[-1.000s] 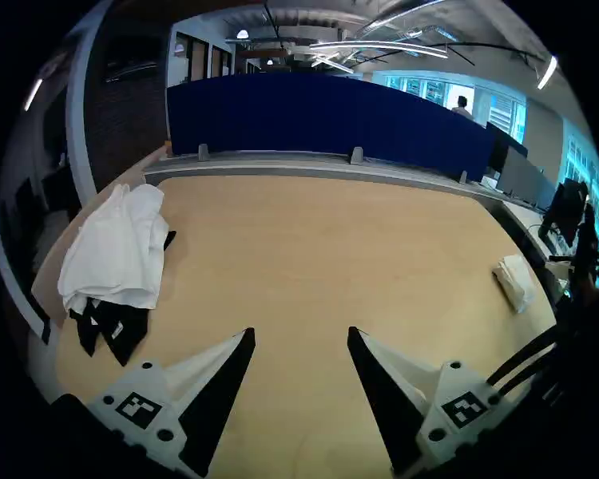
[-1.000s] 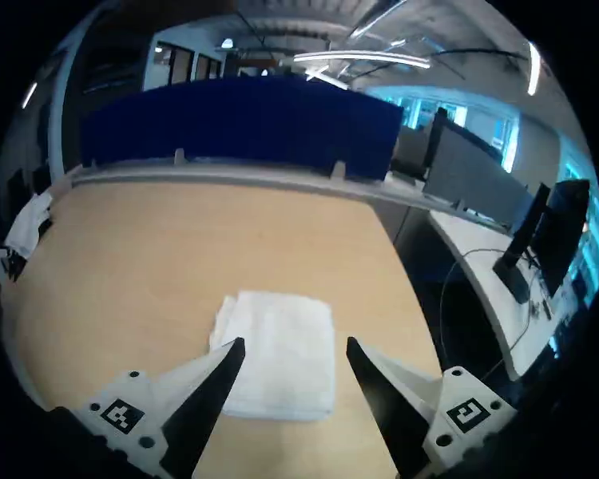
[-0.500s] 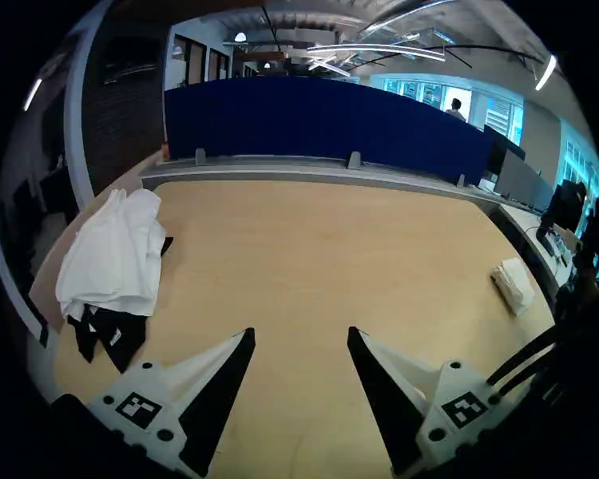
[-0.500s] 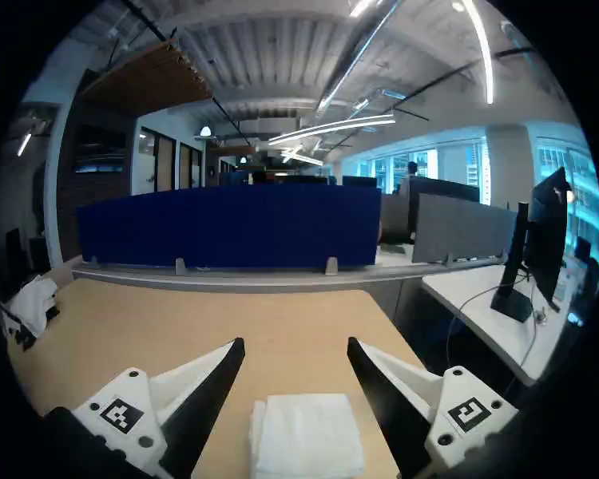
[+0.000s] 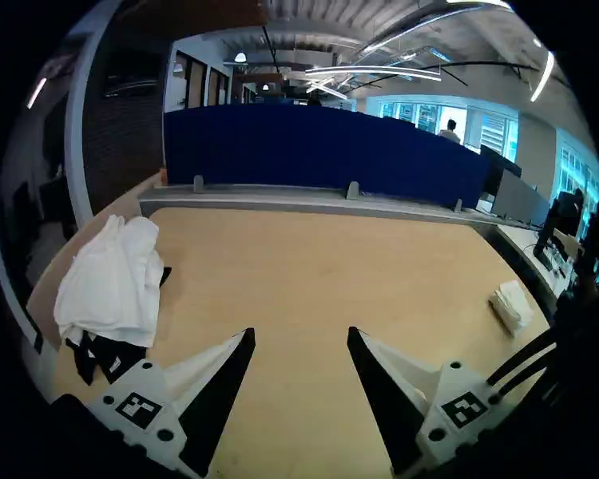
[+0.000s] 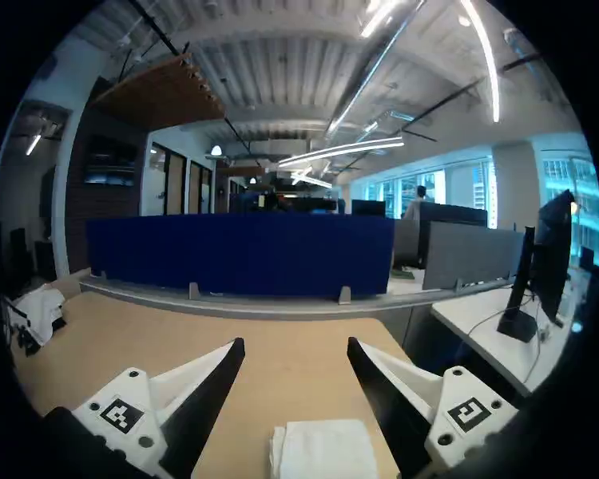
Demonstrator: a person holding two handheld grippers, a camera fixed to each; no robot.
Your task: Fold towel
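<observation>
A folded white towel (image 6: 325, 449) lies on the wooden table (image 6: 291, 375) just beneath my right gripper (image 6: 295, 383), whose fingers stand open above it with nothing between them. The same folded towel (image 5: 513, 304) sits near the table's right edge in the left gripper view. My left gripper (image 5: 299, 371) is open over bare tabletop (image 5: 315, 271). A loose pile of white cloth (image 5: 112, 281) lies at the table's left, over some black cloth (image 5: 100, 356). That pile (image 6: 36, 310) is small at the far left in the right gripper view.
A blue partition (image 5: 323, 152) on a grey rail (image 5: 299, 201) runs along the table's far edge. To the right stand another desk (image 6: 491, 335) and a dark monitor (image 6: 539, 271). A person (image 5: 450, 129) stands far off by the windows.
The right gripper has tilted up and drawn back, so the folded towel slid from between its fingers to the bottom of its view. The left gripper's view has tilted slightly upward.
</observation>
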